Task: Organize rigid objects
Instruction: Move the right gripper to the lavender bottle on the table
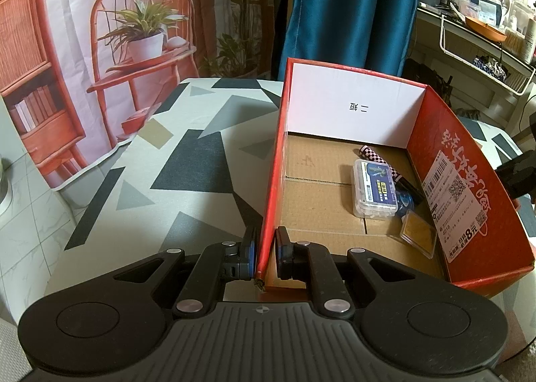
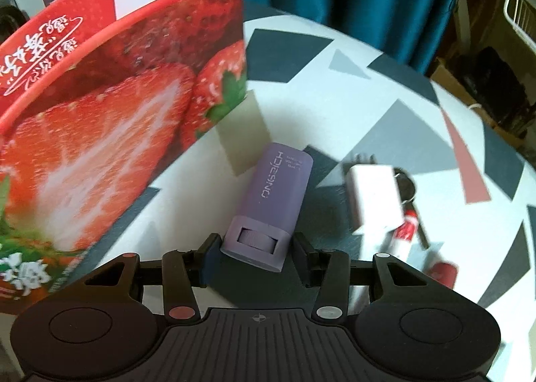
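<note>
A red strawberry-print cardboard box [image 1: 462, 161] stands open on the patterned table; its outside shows in the right wrist view [image 2: 100, 107]. Inside lie a clear plastic case [image 1: 375, 191], a checkered pen [image 1: 382, 161], a small blue item [image 1: 407, 203] and a gold case [image 1: 418, 234]. My left gripper [image 1: 266, 253] is shut on the box's left wall. My right gripper [image 2: 256, 254] is shut on the lower end of a purple rectangular device [image 2: 271, 204], held over the table beside the box.
A white charger block [image 2: 375, 194], a key ring [image 2: 407, 186] and red-and-white items [image 2: 407, 228] lie on the table right of the purple device. A blue curtain [image 1: 348, 7] hangs behind. A cluttered shelf [image 1: 485, 20] stands at the right.
</note>
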Action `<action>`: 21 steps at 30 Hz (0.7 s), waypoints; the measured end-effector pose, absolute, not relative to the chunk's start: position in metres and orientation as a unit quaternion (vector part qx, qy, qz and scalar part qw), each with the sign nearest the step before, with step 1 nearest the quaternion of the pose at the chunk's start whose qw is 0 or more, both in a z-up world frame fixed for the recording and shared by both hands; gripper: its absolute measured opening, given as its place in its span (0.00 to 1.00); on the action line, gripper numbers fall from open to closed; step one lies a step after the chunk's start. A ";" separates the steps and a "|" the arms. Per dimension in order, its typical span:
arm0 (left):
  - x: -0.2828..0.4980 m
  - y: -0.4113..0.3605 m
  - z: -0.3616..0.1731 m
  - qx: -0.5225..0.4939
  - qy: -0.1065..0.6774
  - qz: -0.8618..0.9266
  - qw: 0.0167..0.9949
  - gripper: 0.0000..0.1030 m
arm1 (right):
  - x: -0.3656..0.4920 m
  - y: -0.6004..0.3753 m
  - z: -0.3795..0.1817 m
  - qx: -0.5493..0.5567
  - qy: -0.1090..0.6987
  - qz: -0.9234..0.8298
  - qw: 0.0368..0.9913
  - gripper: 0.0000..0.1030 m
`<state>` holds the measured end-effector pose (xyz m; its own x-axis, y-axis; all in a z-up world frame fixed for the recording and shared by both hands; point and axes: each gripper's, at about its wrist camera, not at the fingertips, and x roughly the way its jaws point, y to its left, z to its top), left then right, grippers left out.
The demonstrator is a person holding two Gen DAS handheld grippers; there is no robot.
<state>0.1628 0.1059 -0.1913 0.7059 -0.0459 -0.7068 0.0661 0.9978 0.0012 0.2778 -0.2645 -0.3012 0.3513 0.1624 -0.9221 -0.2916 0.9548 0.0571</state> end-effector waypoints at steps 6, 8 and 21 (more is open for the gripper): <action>0.163 0.105 -0.191 0.013 0.382 -0.030 0.923 0.14 | 0.274 -0.243 -0.299 -0.021 0.572 0.169 0.803 0.47; 0.163 0.105 -0.191 0.014 0.382 -0.030 0.924 0.14 | 0.272 -0.231 -0.297 -0.024 0.572 0.194 0.797 0.51; 0.163 0.105 -0.191 0.013 0.382 -0.030 0.923 0.14 | 0.286 -0.242 -0.294 -0.092 0.510 0.170 0.838 0.99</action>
